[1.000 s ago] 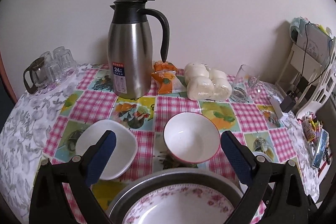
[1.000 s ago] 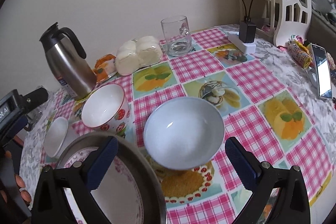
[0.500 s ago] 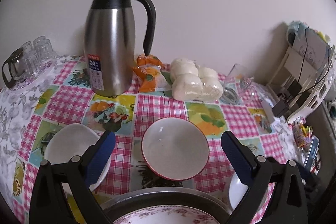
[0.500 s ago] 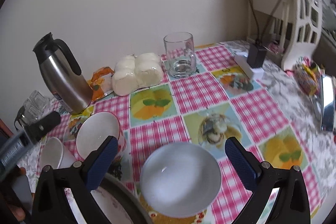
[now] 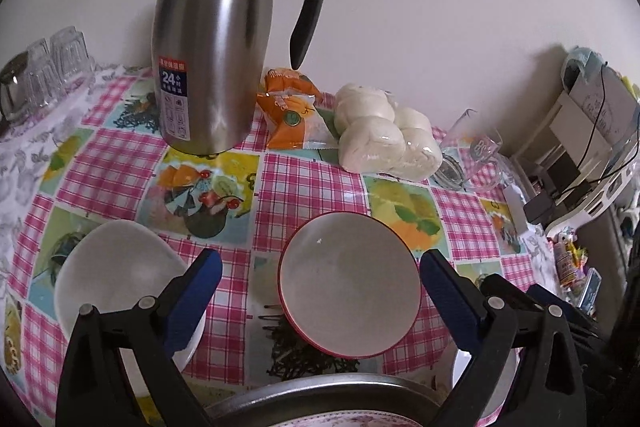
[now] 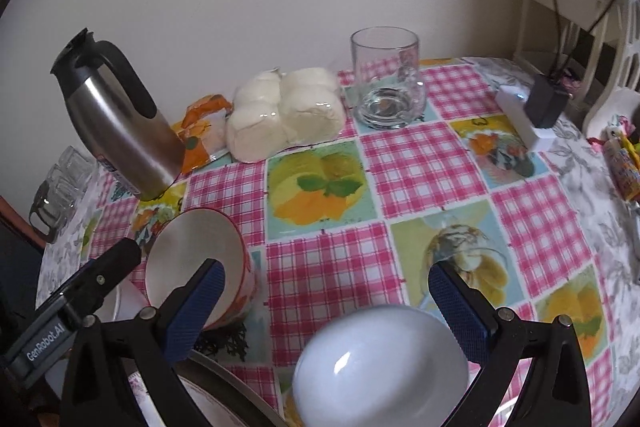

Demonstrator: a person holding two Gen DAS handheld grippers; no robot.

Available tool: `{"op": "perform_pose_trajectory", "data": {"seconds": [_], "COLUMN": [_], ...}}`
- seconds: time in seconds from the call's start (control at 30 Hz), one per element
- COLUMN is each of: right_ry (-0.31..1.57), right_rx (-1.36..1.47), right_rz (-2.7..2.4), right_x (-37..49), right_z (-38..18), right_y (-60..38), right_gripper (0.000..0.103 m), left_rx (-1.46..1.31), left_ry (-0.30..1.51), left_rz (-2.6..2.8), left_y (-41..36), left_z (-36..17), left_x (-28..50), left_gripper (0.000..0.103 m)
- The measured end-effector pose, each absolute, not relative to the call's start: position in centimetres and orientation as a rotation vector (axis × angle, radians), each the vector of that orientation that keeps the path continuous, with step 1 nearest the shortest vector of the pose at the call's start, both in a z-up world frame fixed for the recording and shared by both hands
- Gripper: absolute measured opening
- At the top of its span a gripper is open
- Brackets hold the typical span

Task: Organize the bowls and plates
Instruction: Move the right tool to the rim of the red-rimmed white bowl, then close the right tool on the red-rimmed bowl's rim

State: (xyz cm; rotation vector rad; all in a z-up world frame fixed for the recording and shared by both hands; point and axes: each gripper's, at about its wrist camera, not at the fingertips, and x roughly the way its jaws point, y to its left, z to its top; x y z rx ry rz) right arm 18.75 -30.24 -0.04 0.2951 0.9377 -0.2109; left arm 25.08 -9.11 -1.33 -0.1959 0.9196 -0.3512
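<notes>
Hovering w/ both sets of fingers wide, holding nothing. Red-rimmed bowl [image 5: 349,285] sitting btwn left gripper [image 5: 320,291] fingers; white bowl [image 6: 380,367] btwn right gripper [image 6: 326,301] fingers. Nothing stacked yet; bowls sitting apart on worktop [image 6: 332,267], most sorting remaining.

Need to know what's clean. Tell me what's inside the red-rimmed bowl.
The red-rimmed bowl looks empty: bare white inside except one tiny speck near the upper left. From the right wrist view its interior also shows plain white. What lies under it is covered.
</notes>
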Motion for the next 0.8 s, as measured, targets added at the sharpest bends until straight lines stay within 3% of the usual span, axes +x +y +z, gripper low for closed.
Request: {"op": "perform_pose_trajectory", "data": {"seconds": [0.27, 0.33, 0.4, 0.47, 0.7, 0.8], "right_ry": [0.98, 0.988, 0.991, 0.995, 1.031, 1.043], "right_rx": [0.242, 0.248, 0.246, 0.243, 0.254, 0.251], "right_rz": [-0.191, -0.184, -0.183, -0.179, -0.123, -0.098], "right_x": [20.7, 21.0, 21.3, 21.6, 22.7, 23.1], "right_z": [-1.4, -1.8, -2.1, -2.3, -3.4, -3.8], "right_y": [-29.3, -29.2, -29.0, -28.8, -27.4, -26.7], "right_gripper": [0.103, 0.103, 0.102, 0.1, 0.074, 0.06], "left_rx": [-0.255, -0.267, -0.261, -0.254, -0.214, -0.171], "left_ry": [0.962, 0.961, 0.962, 0.967, 1.016, 1.029], "left_rz": [-0.366, -0.377, -0.391, -0.396, -0.378, -0.356], "left_y": [-8.4, -8.5, -8.7, -8.9, -9.6, -10.1], "left_z": [-2.6, -2.6, -2.5, -2.6, -4.0, -4.5], "left_x": [26.5, 26.5, 26.6, 26.7, 27.1, 27.2], "left_gripper": [0.099, 0.094, 0.08, 0.075, 0.043, 0.035]}}
